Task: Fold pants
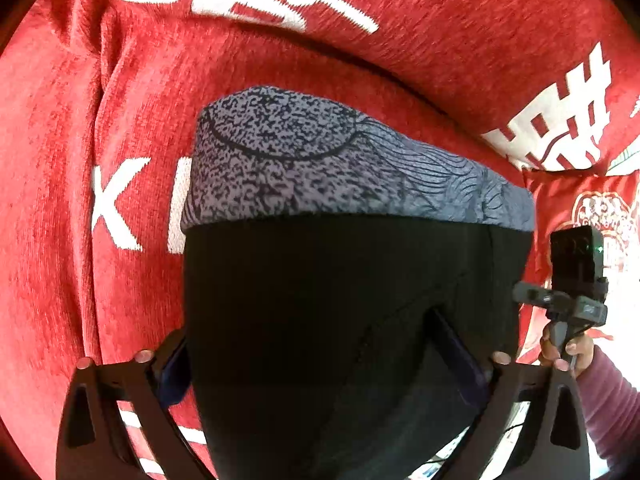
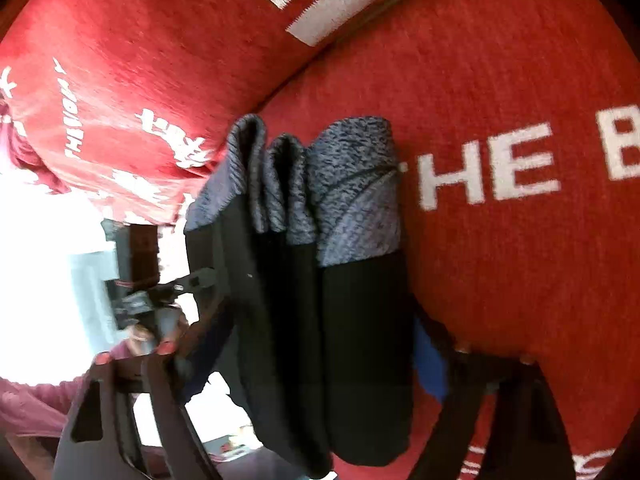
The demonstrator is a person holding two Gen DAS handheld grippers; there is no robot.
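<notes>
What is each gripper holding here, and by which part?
Both flank the folded black pants with a grey patterned band, at the black end: left gripper, right gripper. Whether the pads press cannot be told.

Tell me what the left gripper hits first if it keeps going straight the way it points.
The folded pants: they already fill the gap between the left gripper's fingers. Behind them is the red cover; how far is unclear.
</notes>
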